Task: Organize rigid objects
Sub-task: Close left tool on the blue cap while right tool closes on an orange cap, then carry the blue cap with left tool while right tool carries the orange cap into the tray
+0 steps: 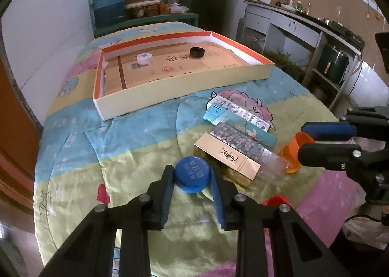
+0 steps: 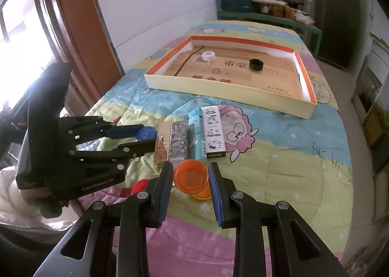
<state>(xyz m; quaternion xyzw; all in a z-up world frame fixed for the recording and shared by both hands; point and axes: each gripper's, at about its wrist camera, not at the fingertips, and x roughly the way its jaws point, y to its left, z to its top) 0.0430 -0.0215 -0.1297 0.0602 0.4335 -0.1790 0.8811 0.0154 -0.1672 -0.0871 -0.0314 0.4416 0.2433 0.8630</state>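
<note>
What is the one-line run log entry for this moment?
left gripper: shut on round blue plastic cap | right gripper: shut on round orange plastic lid

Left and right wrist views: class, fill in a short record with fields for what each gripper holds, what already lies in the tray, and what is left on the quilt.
left gripper: shut on the blue bottle cap
right gripper: shut on the orange cap
tray: shallow cardboard box lid, orange inner walls, on the quilt
in tray: white round cap, black round cap, apart
on quilt: four slim cosmetic boxes side by side; red cap near the grippers
</note>
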